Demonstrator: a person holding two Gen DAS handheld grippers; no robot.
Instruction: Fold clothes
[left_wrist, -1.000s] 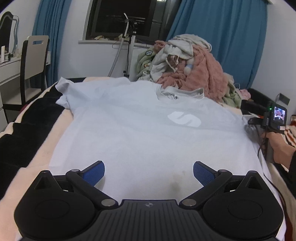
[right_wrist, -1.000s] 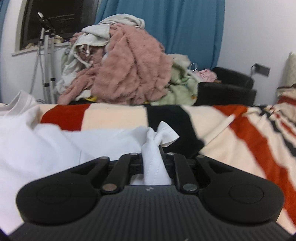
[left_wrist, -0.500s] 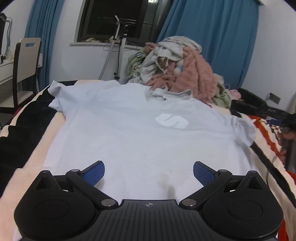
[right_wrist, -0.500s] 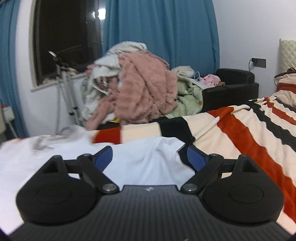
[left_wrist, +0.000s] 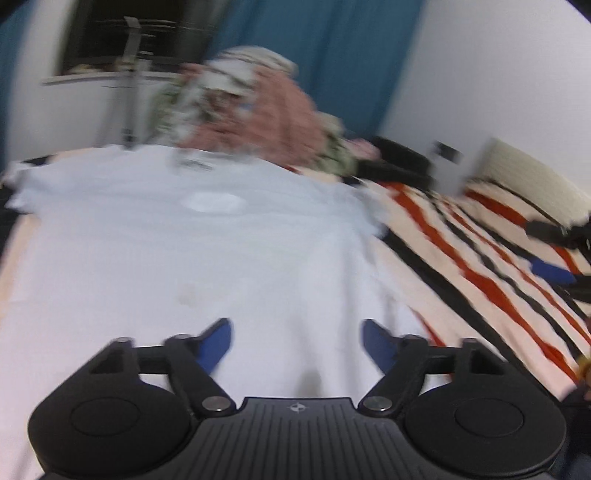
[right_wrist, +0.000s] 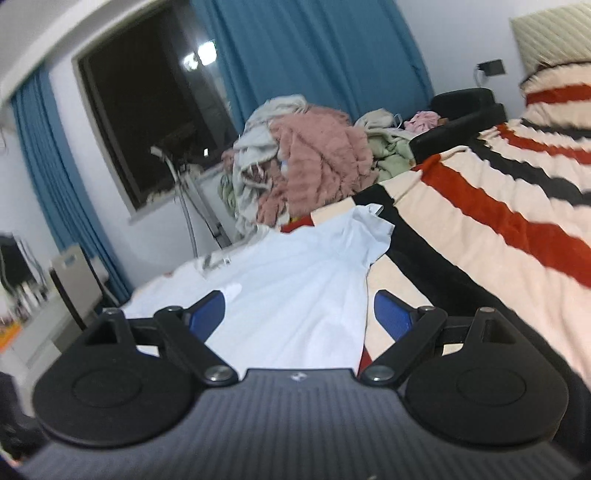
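Pale blue cotton T-shirt (left_wrist: 207, 258) lying spread flat, unfolded, on the striped fleece blanket (right_wrist: 498, 229) (heaped laundry (right_wrist: 306, 162) beyond); left gripper (left_wrist: 295, 341) and right gripper (right_wrist: 299, 314) both spread, holding nothing; every fold remains.

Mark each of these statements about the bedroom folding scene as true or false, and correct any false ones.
1. The white T-shirt lies spread flat on the bed. True.
2. The right claw is clamped on a sleeve. False: its jaws stand open, holding nothing.
3. The left claw is open above the shirt's lower part. True.
4. The curtains are red. False: they are blue.
5. A pile of clothes, with a pink fluffy item in it, sits beyond the shirt's collar. True.
6. The striped blanket covers the whole shirt. False: the shirt lies on top of it.
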